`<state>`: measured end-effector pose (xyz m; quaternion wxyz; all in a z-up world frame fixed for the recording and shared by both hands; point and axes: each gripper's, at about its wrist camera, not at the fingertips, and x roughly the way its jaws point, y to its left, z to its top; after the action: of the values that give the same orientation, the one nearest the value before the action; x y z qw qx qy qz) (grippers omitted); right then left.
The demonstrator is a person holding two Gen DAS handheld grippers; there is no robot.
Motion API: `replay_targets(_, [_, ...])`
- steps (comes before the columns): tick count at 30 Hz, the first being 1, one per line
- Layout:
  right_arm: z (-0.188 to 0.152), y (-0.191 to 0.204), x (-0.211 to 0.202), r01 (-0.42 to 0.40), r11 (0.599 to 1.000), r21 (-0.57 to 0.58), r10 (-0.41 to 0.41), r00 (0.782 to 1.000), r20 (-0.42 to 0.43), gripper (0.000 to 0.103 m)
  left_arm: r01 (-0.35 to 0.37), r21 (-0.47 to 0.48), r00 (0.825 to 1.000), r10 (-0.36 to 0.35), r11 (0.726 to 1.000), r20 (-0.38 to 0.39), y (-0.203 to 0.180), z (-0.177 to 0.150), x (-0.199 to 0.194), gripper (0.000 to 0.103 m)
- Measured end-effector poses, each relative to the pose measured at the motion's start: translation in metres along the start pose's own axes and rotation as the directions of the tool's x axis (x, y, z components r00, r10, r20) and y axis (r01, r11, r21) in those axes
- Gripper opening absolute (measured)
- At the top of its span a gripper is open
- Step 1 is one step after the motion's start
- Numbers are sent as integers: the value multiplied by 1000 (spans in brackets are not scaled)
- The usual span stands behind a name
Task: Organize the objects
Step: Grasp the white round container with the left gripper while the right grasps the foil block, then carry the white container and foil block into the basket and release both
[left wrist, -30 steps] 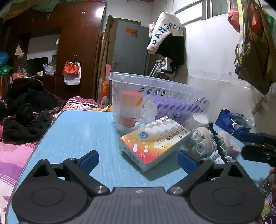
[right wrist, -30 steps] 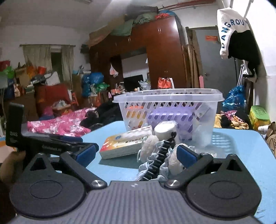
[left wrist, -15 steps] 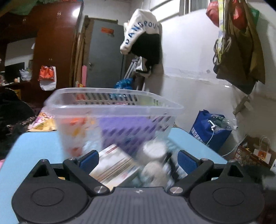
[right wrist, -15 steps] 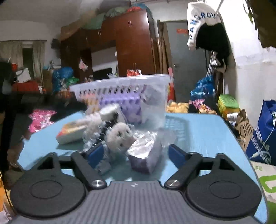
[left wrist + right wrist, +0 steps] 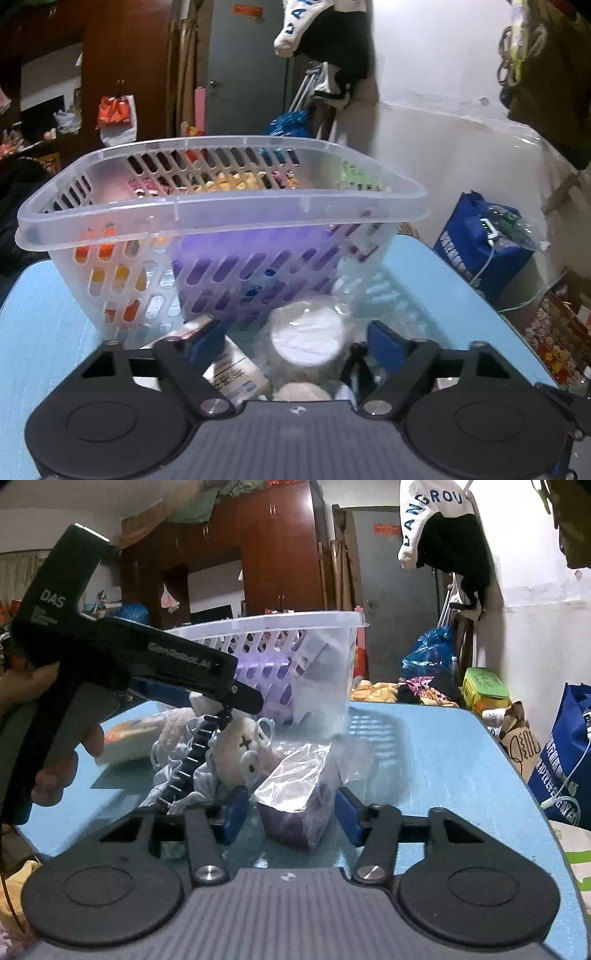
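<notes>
Left gripper point(image 5: 297, 341) open around a blurred white jar point(image 5: 306, 339) before the basket point(image 5: 221, 206). Right gripper point(image 5: 290, 814) open, flanking a plastic-wrapped purple box point(image 5: 299, 794); its label unreadable. Hanging garment point(image 5: 436, 520) reads "ANGROU".

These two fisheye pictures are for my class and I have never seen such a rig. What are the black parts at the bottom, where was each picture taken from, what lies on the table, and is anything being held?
There is no robot. A person holds a two-finger tool in each hand, and a camera on each tool looks forward along its blue-tipped fingers.

The left wrist view shows the left gripper, open around a round white-lidded container, not yet squeezing it. A medicine box lies beside it, and a clear slotted basket stands behind.

The right wrist view shows the right gripper, open around a purple packet in clear wrap. A small plush toy lies next to it on the blue table. The black tool at left is the other gripper, seen from outside.

Nothing is gripped yet.
</notes>
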<state>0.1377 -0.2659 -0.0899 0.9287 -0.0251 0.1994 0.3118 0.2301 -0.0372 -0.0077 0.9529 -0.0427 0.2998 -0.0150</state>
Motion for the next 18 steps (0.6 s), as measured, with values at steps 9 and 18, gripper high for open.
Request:
replay_targets(9, [-1, -4, -13, 21, 1000, 0, -21, 999, 24, 43, 47, -13, 997, -46, 999, 67, 7, -6, -15, 53])
replay_targets(18, [2, -10, -16, 13, 1000, 5, -14, 1000, 29, 43, 91, -27, 995, -89, 996, 50, 12, -2, -10, 54])
